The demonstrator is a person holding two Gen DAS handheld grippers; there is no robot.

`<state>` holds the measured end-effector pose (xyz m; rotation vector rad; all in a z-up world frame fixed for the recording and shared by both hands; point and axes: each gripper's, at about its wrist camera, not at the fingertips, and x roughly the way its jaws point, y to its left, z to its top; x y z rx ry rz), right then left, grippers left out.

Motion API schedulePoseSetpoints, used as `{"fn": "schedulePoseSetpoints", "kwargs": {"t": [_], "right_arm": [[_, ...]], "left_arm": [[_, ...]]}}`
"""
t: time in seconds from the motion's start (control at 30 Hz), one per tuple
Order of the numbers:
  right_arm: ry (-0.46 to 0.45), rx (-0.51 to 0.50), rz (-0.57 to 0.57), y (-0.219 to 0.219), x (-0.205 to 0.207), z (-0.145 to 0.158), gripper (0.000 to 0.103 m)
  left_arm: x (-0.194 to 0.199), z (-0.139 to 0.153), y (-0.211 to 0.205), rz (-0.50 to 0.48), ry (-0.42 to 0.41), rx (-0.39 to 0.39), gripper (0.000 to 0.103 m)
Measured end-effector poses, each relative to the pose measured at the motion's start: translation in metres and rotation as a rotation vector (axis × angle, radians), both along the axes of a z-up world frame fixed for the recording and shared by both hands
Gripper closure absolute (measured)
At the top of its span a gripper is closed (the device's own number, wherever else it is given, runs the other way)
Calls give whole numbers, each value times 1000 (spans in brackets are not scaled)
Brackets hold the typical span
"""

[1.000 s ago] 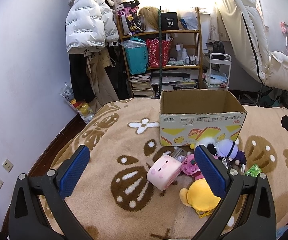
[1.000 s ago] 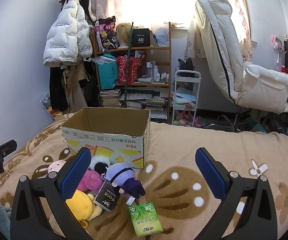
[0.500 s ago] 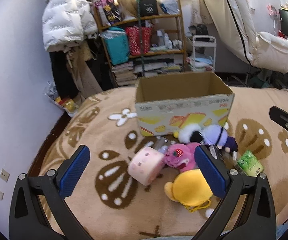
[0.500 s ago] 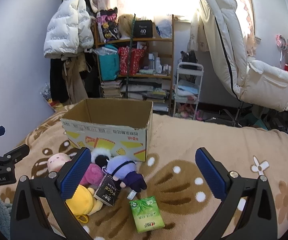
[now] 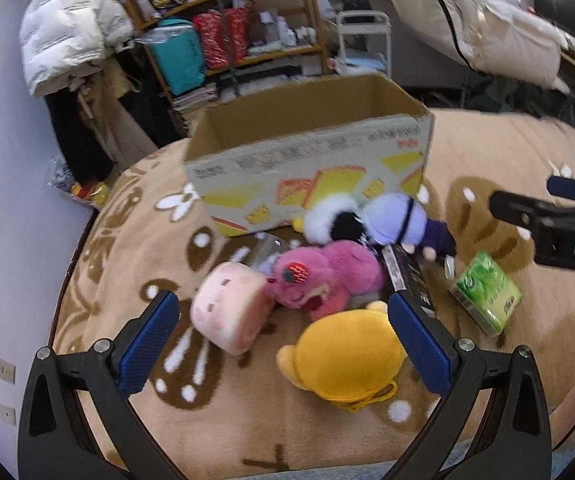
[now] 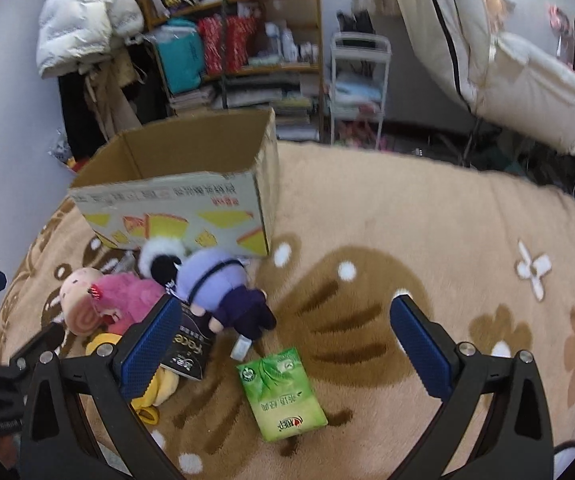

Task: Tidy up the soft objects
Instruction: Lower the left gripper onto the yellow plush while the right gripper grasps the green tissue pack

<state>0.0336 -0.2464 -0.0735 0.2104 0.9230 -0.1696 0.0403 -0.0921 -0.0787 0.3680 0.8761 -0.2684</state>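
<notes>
Blanket (image 6: 427, 208) lies bare right of the cardboard box (image 6: 175, 208); toys crowd its front. Left gripper (image 5: 283, 340) and right gripper (image 6: 283, 344) both gape wide, empty.

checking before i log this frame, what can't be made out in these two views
- Floor of the cardboard box: left wrist and right wrist views, hidden by its own front wall.
- Small print on the black packet: right wrist view, partly covered by the right gripper finger; blurred in the left wrist view.
- Yellow plush face: left wrist view, turned away; right wrist view, behind the finger.
- Left gripper is open and empty.
</notes>
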Motion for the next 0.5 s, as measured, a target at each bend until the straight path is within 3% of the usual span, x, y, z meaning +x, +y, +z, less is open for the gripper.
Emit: {"fn": "schedulePoseSetpoints", "kwargs": {"t": [0.5], "right_arm": [[295,142,4,-15,22,-62,3]], "left_arm": [[20,-71,-36,-54,251,72,1]]}}
